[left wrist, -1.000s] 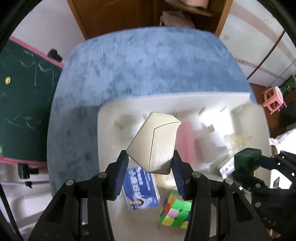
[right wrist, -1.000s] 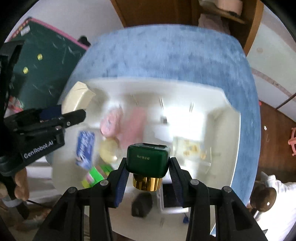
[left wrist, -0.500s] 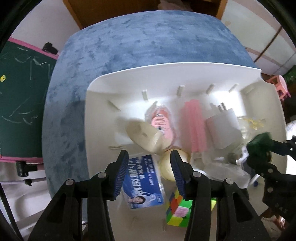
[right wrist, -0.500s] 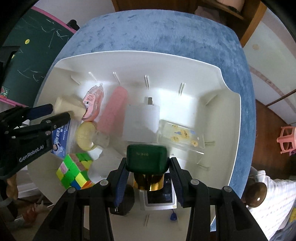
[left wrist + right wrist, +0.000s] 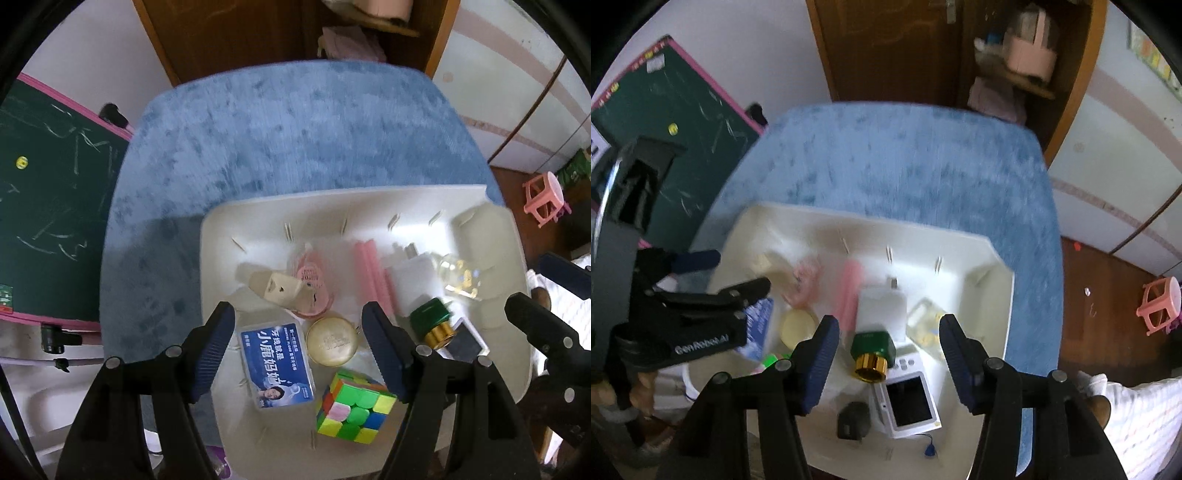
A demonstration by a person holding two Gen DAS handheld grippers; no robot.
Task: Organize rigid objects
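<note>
A white tray [image 5: 207, 258] on a blue cloth holds the objects. My left gripper [image 5: 299, 347] hangs above it, its jaws opening with nothing between the pads. Below it lie a beige wedge-shaped piece [image 5: 280, 291], a blue floss box [image 5: 277, 365], a round cream compact [image 5: 332, 341] and a colour cube [image 5: 354, 406]. My right gripper [image 5: 888, 362] is also opening. The green-capped gold bottle [image 5: 873, 350] lies free in the tray [image 5: 997, 295] below the gap, touching neither pad. The left gripper [image 5: 738, 271] shows at the left of the right wrist view.
A white device with a dark screen [image 5: 908, 402] and a small black object [image 5: 853, 421] lie at the tray's near edge. A white block [image 5: 410, 273], a pink bar [image 5: 369, 273] and a clear case [image 5: 461, 273] fill the middle. A green chalkboard [image 5: 44, 221] stands left, a pink stool [image 5: 545, 199] right.
The left gripper let the beige piece go into the tray and the right let the green-capped bottle go. Both grippers opened wider and rose away from the tray.
</note>
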